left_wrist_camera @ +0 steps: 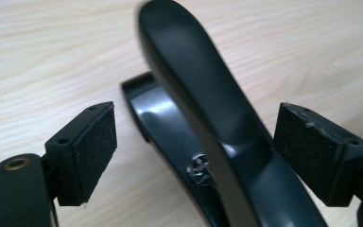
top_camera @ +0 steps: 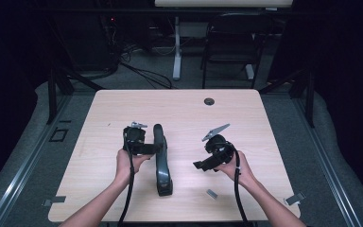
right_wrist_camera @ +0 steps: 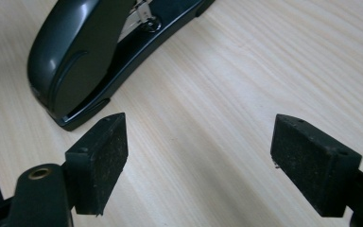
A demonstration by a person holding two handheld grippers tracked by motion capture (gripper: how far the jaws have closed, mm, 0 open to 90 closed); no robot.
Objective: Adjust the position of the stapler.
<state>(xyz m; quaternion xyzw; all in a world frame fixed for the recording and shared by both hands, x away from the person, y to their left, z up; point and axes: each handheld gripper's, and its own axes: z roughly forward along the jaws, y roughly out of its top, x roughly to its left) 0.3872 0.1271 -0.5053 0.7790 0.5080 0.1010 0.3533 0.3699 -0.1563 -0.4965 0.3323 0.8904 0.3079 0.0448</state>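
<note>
- The stapler (top_camera: pixel 161 163) lies near the middle of the table (top_camera: pixel 246 109), its long axis running away from the person, the far tip by the left gripper and the blunt end toward the table's near edge.
- The left gripper (top_camera: pixel 152 149) sits just left of the stapler's far half and points right, across that axis. In the left gripper view the stapler's arm (left_wrist_camera: pixel 208 113) and base (left_wrist_camera: pixel 170 127) run between the 2 pads: the jaws stand apart and straddle the body, and neither pad looks to be pressing on it. The right-hand pad (left_wrist_camera: pixel 312 151) is very near the arm; whether it touches, I cannot tell.
- The right gripper (top_camera: pixel 203 164) hangs to the right of the stapler, well apart from it, jaws spread with nothing between them. In the right gripper view bare wood shows between its pads (right_wrist_camera: pixel 105 156), and the stapler's blunt end (right_wrist_camera: pixel 75 52) lies up and to the left of them.
- So the left gripper is the nearer by far. My judgement: a grasp needs only that it close crosswise on the body, while the right would first have to travel left toward the near end.
- A small grey piece (top_camera: pixel 211 193) lies on the table in front of the right hand (top_camera: pixel 234 165).
</note>
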